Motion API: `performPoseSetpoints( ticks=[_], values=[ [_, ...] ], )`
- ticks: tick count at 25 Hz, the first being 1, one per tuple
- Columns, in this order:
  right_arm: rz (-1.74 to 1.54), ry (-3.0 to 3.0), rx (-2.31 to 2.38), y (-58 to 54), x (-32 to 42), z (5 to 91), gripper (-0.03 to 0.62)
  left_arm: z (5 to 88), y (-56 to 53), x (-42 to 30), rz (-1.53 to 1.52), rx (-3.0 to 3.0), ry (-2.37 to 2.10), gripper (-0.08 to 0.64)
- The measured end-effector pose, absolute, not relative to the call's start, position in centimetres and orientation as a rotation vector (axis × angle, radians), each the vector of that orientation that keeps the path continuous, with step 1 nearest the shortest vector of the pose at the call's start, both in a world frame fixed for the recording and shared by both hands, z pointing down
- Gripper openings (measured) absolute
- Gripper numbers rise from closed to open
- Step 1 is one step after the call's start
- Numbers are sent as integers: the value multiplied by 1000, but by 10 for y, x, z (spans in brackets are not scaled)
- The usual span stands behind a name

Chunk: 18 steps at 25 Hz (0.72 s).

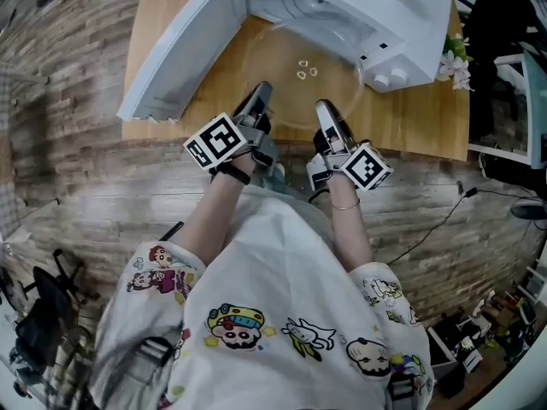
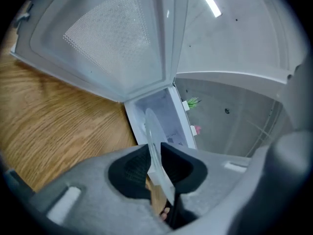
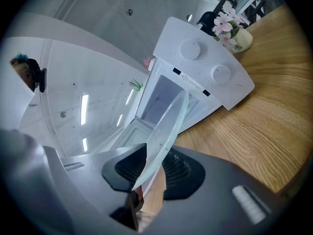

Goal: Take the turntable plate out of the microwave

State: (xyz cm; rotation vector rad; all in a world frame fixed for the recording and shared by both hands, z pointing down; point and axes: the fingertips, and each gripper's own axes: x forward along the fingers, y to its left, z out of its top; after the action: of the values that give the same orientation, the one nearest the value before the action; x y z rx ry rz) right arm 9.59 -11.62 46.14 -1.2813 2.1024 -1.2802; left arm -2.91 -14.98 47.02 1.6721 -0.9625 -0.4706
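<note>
The clear glass turntable plate (image 1: 301, 73) is out of the microwave (image 1: 380, 11), held over the wooden worktop (image 1: 414, 120) just in front of the open cavity. The left gripper (image 1: 259, 98) holds its near rim at about 7 o'clock and the right gripper (image 1: 327, 114) at about 5 o'clock. Each gripper view shows its jaws closed on the plate's thin edge.

The microwave sits at 12 o'clock from the plate, with its door (image 1: 184, 49) swung out towards 9 o'clock. Only the right gripper view shows the two knobs (image 3: 190, 48) face-on and a label strip (image 3: 191, 85), whose print is too small to read. Only the left gripper view shows the door's dotted mesh. Pink flowers (image 1: 453, 62) stand at 2 o'clock.
</note>
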Motion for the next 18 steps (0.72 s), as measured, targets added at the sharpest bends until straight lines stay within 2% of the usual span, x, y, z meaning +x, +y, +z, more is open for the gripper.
performPoseSetpoints(
  ticks=[18],
  values=[
    [-1230, 2232, -1190, -28, 90, 427, 115, 435, -50, -38, -554, 1687, -1006, 60]
  ],
)
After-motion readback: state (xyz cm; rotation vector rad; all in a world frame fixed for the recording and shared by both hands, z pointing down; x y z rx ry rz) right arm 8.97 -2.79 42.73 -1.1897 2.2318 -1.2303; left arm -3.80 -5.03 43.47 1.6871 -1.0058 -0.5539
